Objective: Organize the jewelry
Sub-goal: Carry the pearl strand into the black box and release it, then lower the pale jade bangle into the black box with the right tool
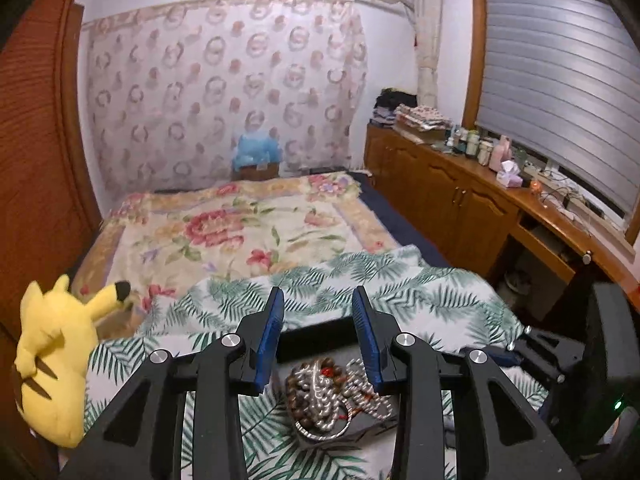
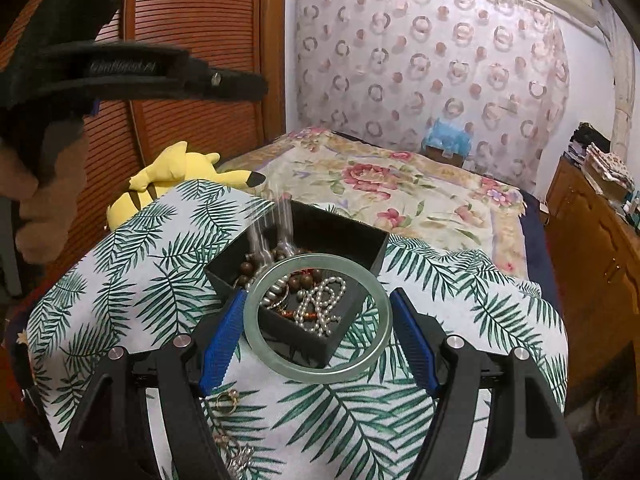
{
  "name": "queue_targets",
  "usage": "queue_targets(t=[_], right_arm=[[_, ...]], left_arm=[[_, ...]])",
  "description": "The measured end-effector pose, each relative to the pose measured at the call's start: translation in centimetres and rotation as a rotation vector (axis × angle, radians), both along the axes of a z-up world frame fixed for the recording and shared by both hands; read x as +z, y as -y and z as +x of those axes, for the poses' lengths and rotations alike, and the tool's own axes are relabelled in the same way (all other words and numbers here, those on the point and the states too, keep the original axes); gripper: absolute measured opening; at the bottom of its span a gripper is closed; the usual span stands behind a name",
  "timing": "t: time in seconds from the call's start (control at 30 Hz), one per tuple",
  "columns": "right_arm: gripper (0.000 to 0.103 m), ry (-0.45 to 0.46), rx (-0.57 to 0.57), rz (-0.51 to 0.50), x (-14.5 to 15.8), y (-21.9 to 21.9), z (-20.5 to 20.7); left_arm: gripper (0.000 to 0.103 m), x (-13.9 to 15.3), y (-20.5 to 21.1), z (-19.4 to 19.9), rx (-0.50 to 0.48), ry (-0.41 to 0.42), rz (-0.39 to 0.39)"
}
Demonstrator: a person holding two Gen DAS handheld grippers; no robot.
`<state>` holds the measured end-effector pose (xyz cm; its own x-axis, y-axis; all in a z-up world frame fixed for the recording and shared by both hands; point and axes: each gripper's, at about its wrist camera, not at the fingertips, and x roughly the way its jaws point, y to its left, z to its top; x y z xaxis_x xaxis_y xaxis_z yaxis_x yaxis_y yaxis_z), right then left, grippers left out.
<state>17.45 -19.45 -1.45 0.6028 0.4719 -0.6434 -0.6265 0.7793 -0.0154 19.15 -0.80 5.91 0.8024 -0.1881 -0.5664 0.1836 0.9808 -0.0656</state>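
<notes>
A: Where's the jewelry?
B: Heaped in the black box (image 2: pixel 352 240) on the palm-leaf cloth (image 2: pixel 120 280): pearl strands (image 2: pixel 326 300) and brown beads (image 2: pixel 248 268). Small rings (image 2: pixel 228 398) lie loose on the cloth at seven o'clock from the box.
A: The right claw (image 2: pixel 316 330)?
B: Pinching a pale green bangle (image 2: pixel 256 332), pads touching its rim at nine and three o'clock, above the box's near corner.
A: The left claw (image 1: pixel 318 334)?
B: Spread and empty, above the pile.
A: Anything else?
B: A yellow plush toy (image 1: pixel 56 360) at nine o'clock.
</notes>
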Motion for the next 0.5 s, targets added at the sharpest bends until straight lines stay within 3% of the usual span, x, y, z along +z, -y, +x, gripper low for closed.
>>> queue_targets(t=[0.13, 0.2, 0.3, 0.4, 0.5], right_arm=[[0.074, 0.013, 0.015, 0.002, -0.3, -1.0, 0.8], [0.074, 0.048, 0.021, 0.006, -0.4, -1.5, 1.1], [0.074, 0.038, 0.015, 0.002, -0.8, -2.1, 2.3], [0.074, 0.039, 0.018, -0.009, -1.2, -2.9, 3.1], [0.074, 0.036, 0.024, -0.017, -1.4, -3.6, 3.5]], left_arm=[[0.04, -1.7, -1.4, -0.3, 0.033, -0.023, 0.008], [0.064, -2.5, -2.2, -0.4, 0.053, -0.033, 0.005], [0.068, -4.2, -3.8, -0.6, 0.097, -0.055, 0.018], [0.08, -6.3, -5.4, -1.0, 0.125, -0.097, 0.019], [0.083, -8.1, -6.7, -1.6, 0.148, -0.123, 0.018]])
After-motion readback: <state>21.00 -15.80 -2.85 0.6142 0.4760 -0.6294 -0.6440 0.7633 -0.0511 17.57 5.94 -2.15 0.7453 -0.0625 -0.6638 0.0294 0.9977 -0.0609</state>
